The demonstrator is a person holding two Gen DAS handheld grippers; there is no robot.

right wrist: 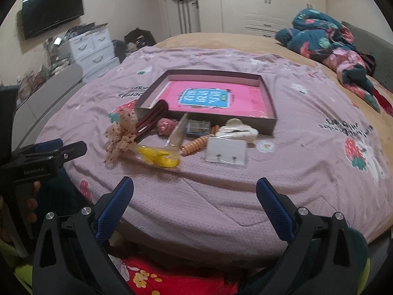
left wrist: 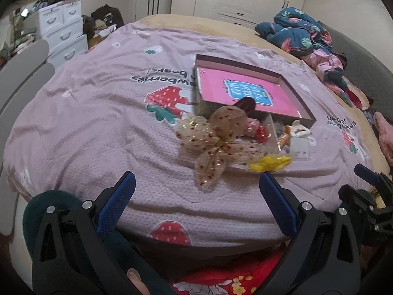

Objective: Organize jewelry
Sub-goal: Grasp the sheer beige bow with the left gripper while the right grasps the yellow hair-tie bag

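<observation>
Nothing gripped yet; pile of accessories heaped on the pink quilt (right wrist: 221,196) just in front of the shallow box (right wrist: 267,123), box itself bare inside.

Best first pick, probably: dotted gauze bow (left wrist: 216,145), nearest the left gripper (left wrist: 197,196), on the left edge of the pile. Pinch at the knotted centre, not a loose loop. Lift clear of the yellow clip (right wrist: 159,159) lying against it, then set down well inside the box wall.

For the right gripper (right wrist: 195,201): earring card (right wrist: 226,152) on the near right, flat on soft fabric, likely needing an edge-on approach.

Both grippers low at the near edge of the bed, pointing at the pile, well short of it. Jaws of both spread wide, empty.
</observation>
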